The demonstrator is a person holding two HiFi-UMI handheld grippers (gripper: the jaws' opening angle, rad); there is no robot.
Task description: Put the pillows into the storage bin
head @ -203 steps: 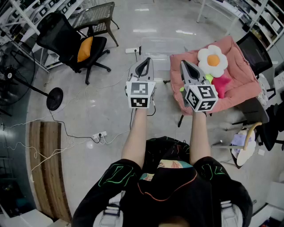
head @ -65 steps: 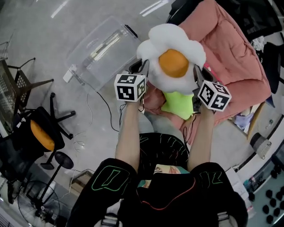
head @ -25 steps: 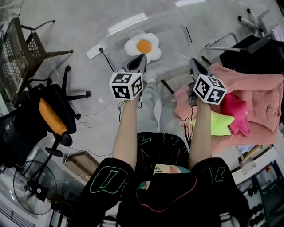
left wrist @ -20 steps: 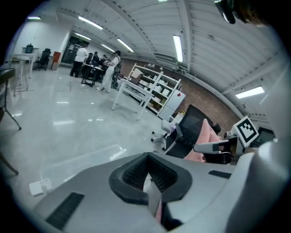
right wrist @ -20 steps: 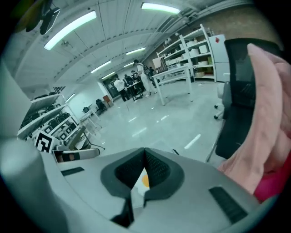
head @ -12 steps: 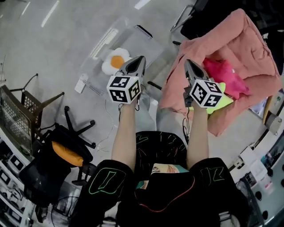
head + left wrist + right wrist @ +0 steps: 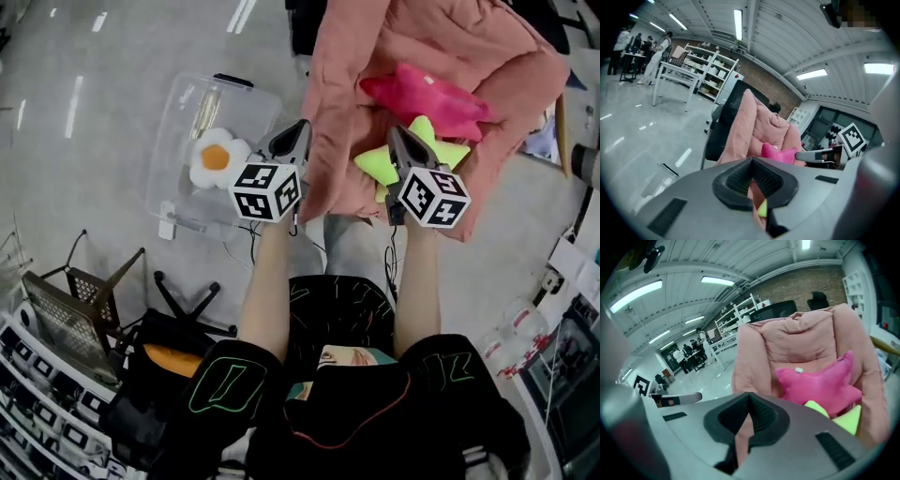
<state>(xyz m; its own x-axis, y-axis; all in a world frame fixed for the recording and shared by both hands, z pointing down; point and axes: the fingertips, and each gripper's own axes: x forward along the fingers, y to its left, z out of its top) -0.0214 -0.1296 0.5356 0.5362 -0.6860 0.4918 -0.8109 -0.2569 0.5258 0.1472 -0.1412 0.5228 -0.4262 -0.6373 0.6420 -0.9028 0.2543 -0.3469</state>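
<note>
Bare grey floor [image 7: 84, 187] lay open left of the clear storage bin [image 7: 187, 103], where the egg pillow [image 7: 216, 161] lay flat. On the pink-draped chair [image 7: 347, 56] the pink star pillow [image 7: 427, 94] stretched sideways above the green star pillow [image 7: 375, 167]. The left tool [image 7: 298, 131] and right tool [image 7: 401, 139] were both closed and empty at the chair's near edge.

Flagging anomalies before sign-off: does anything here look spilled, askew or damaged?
Nothing stands out. The fried-egg pillow lies inside the clear storage bin on the floor; the pink star pillow and green star pillow rest on the pink quilt draped over a chair. The left gripper and right gripper are shut, empty.
</note>
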